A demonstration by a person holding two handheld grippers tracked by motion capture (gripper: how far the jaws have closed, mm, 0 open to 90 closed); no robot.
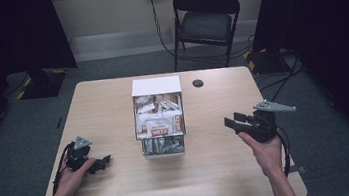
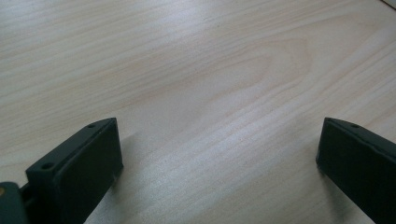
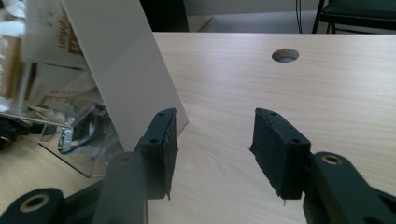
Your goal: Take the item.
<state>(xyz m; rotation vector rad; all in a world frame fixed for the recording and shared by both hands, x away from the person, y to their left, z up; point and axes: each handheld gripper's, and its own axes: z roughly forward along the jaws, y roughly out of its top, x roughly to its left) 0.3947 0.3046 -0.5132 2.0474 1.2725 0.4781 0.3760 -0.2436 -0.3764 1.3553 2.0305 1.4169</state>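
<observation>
A clear acrylic display box [image 1: 155,85] with a white back panel stands at the middle of the wooden table [image 1: 212,174], with several brown-and-white sachets [image 1: 158,121] in its tiers. My left gripper [image 1: 105,161] rests low on the table to the box's left. In the left gripper view it [image 2: 219,158] is open wide over bare wood. A hand holds my right gripper [image 1: 231,120] above the table on the box's right, pointing toward it. There it [image 3: 215,140] is open and empty, just beside the box's white side panel [image 3: 121,70].
A round cable hole [image 1: 198,83] lies in the table behind the box, also visible as the hole [image 3: 285,55] past the right jaws. A black folding chair [image 1: 206,21] stands beyond the far edge. Bare wood spreads on both sides of the box.
</observation>
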